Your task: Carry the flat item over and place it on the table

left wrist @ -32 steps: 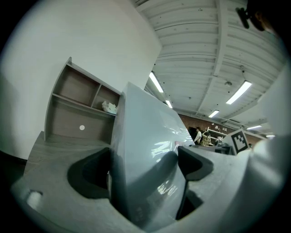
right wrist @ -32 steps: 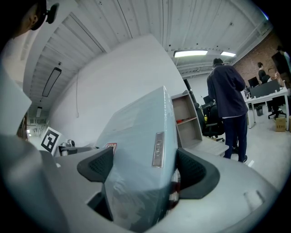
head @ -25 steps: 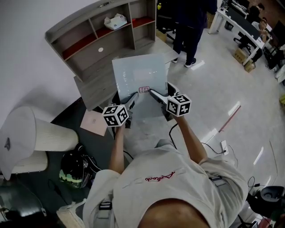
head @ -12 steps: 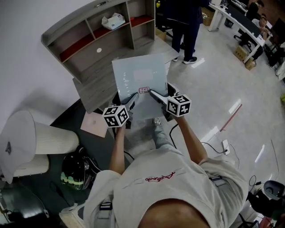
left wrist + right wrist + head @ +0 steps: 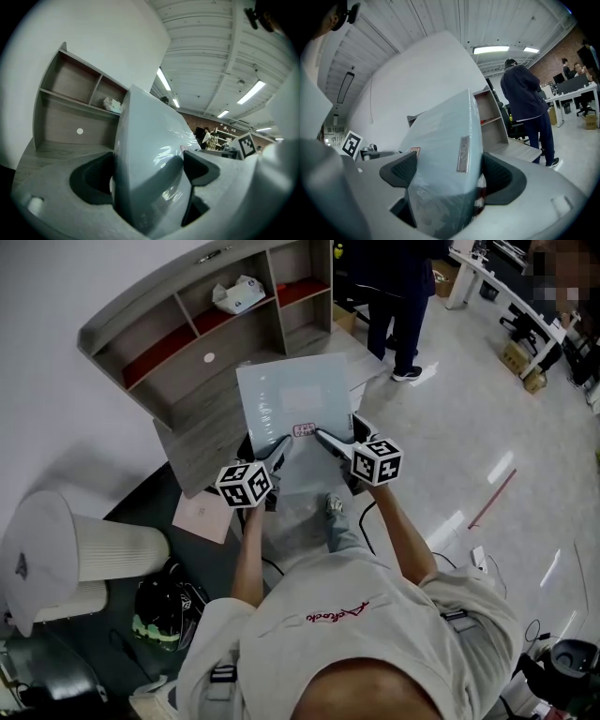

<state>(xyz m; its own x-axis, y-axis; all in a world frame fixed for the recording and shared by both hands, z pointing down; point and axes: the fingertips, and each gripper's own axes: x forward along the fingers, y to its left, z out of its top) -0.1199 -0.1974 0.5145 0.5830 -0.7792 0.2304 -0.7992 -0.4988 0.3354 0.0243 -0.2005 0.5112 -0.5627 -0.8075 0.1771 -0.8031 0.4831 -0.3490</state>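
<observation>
step: carry phase. The flat item (image 5: pixel 292 399) is up in the air, held by both grippers, not yet set down.
left gripper (image 5: pixel 279 446): jaws clamped on the near edge of the flat item, left of the small pink label (image 5: pixel 304 429). The left gripper view shows the wrapped edge filling the gap, one pad on each face.
right gripper (image 5: pixel 324 438): jaws closed on the same near edge, right of the label. The right gripper view shows the glossy wrap pinched between both pads.
item: pale grey-blue, square, thin, in shiny plastic wrap. It lies roughly level in front of the person's chest, far edge pointing at the grey desk.
target: tabletop (image 5: pixel 192 442) of the desk under the shelf unit (image 5: pixel 178 329), just ahead. In the head view the item overlaps it; height above it can't be told.
on shelf: a white bag (image 5: pixel 236 292) in the upper bay, well clear of the drop zone.
surroundings: another person (image 5: pixel 398 296) stands beyond the desk on the right; a pink sheet (image 5: pixel 203 515) and a helmet (image 5: pixel 159 610) lie low on the left.
next move (my read): step in, lower both grippers together so the item lands flat, then let go of both sides at once.
risk: thin, slick wrap, held only at one edge, so the far side may droop or slip if one side lets go first.
</observation>
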